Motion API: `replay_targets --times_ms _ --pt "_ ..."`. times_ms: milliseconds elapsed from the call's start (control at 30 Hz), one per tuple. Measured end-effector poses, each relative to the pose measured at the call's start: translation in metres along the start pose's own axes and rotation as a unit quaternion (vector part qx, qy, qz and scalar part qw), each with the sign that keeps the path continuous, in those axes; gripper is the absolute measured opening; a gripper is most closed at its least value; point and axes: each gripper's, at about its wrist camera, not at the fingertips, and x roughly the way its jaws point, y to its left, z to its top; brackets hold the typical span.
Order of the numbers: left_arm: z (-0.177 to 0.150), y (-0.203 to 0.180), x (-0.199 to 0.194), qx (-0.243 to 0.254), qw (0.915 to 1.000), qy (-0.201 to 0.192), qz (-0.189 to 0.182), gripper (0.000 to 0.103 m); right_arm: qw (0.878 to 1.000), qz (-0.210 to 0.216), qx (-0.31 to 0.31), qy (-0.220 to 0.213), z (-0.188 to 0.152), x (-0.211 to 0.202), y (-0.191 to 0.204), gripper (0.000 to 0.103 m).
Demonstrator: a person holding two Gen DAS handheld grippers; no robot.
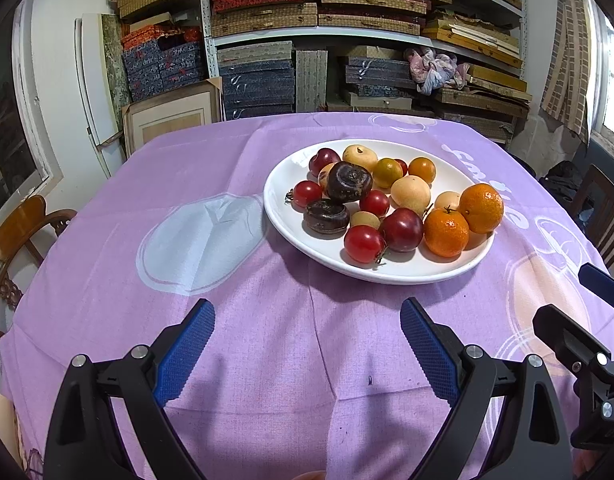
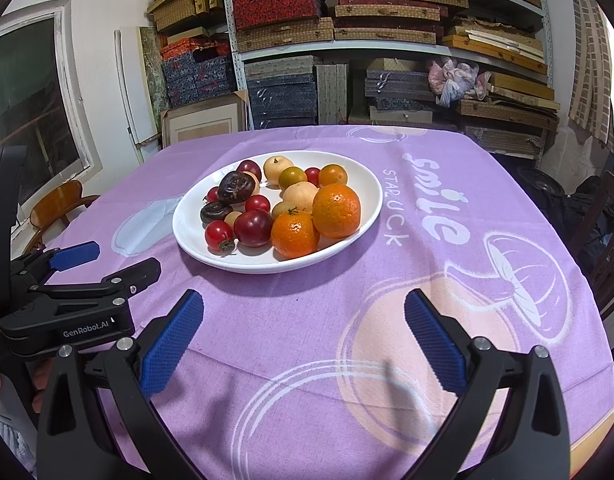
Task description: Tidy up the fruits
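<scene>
A white plate (image 1: 291,236) (image 2: 187,236) sits on the purple tablecloth and holds mixed fruit: two oranges (image 1: 481,208) (image 2: 336,211), red tomatoes (image 1: 363,243) (image 2: 219,235), dark red plums (image 1: 403,229) (image 2: 253,227), pale yellow fruits (image 1: 411,194) and two dark brown fruits (image 1: 349,181) (image 2: 236,187). My left gripper (image 1: 307,316) is open and empty, above the cloth in front of the plate. My right gripper (image 2: 304,312) is open and empty, in front of and right of the plate. Each gripper shows at the edge of the other's view.
The table (image 2: 427,280) is covered by a purple cloth with white prints. Wooden chairs (image 1: 23,232) (image 2: 611,232) stand at left and right. Shelves with stacked boxes (image 1: 347,40) fill the back wall.
</scene>
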Motion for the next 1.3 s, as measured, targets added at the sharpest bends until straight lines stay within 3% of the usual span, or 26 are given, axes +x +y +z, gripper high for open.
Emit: replay_targets --times_ms 433,833,933,1300 --pt "-0.006 -0.001 0.004 0.003 1.0 0.008 -0.001 0.095 1.0 -0.001 -0.008 0.013 -0.006 0.008 0.008 0.099" --pt "-0.029 -0.007 0.01 0.023 0.9992 0.03 0.01 0.095 0.998 -0.007 -0.03 0.057 -0.027 0.024 0.026 0.099" --pt "-0.031 -0.004 0.013 0.013 0.9991 0.039 -0.003 0.095 0.998 -0.007 -0.028 0.054 -0.028 0.024 0.025 0.099" --pt "-0.029 -0.006 0.006 0.019 0.9997 0.015 0.006 0.095 0.999 -0.004 -0.015 0.045 -0.025 0.019 0.019 0.099"
